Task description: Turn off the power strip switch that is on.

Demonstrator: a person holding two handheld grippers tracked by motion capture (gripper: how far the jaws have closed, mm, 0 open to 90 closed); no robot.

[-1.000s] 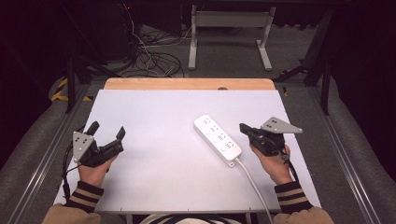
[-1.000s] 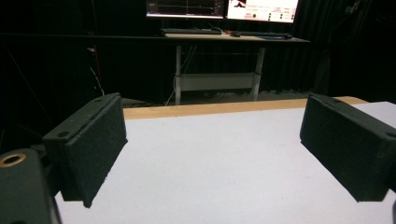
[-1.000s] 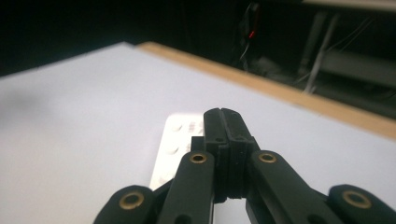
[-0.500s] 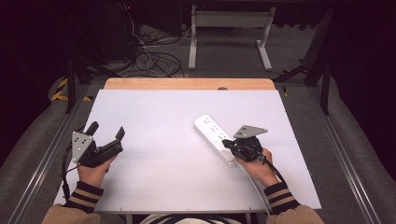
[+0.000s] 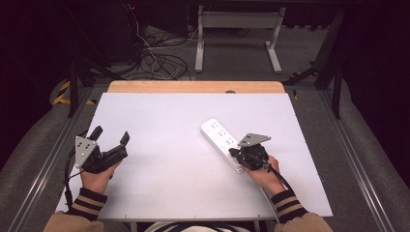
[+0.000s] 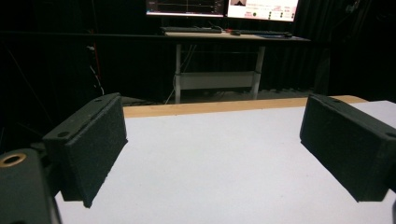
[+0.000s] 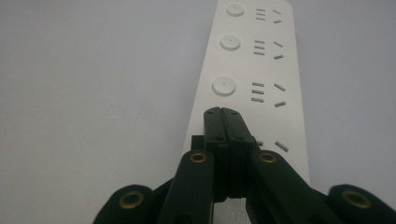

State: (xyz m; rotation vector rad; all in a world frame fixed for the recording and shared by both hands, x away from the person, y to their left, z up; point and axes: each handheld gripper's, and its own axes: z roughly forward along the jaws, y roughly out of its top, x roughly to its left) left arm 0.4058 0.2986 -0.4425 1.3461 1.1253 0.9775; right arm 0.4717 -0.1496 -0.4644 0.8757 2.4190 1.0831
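On the white tabletop, your right gripper, jaws pressed together, rests over the near end of the white plastic power strip; your left gripper gapes apart.

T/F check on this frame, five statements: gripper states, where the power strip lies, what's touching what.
1. The right gripper has its jaws shut over the white power strip. True.
2. The left gripper is shut on the strip. False: its jaws stand wide open over bare table, nothing between them.
3. The strip lies on the right half of the table. True.
4. A plug sits in one of the strip's sockets. False: the sockets in view are empty.
5. The left gripper touches the strip. False: it is far off, at the table's left side.
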